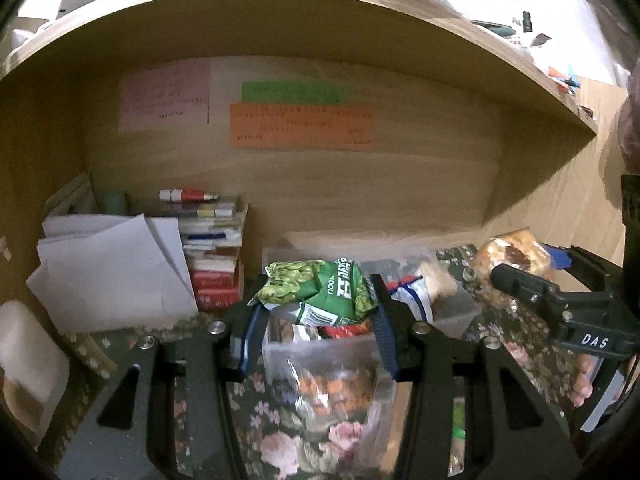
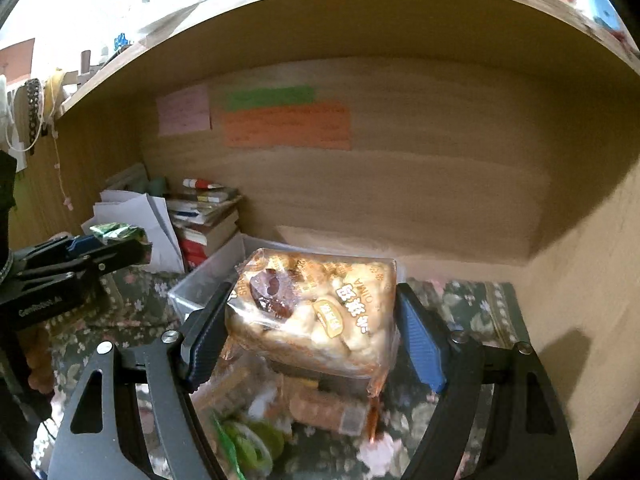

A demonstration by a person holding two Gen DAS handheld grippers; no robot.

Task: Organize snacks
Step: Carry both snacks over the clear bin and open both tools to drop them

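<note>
Midway, by the look of it. Left claw [image 1: 316,316] clamped on green pack [image 1: 320,294]; right claw [image 2: 310,320] gripping pastry pack [image 2: 316,316]. Below both, clear bin [image 2: 208,280] part-filled; loose snacks [image 2: 320,408] left on desk.

Three paper notes are sticking to the back panel [image 1: 400,184] of a wooden alcove: a pink note [image 1: 164,96], a green note [image 1: 294,93] above an orange note [image 1: 302,126], the two overlapping slightly. At lower left, books [image 1: 212,256] are lying stacked, with a red-and-white tube [image 1: 188,195] resting on top. White papers [image 1: 112,272] are leaning just beside the stack (their text cannot be read). A floral cloth [image 2: 472,308] is covering the surface below.
</note>
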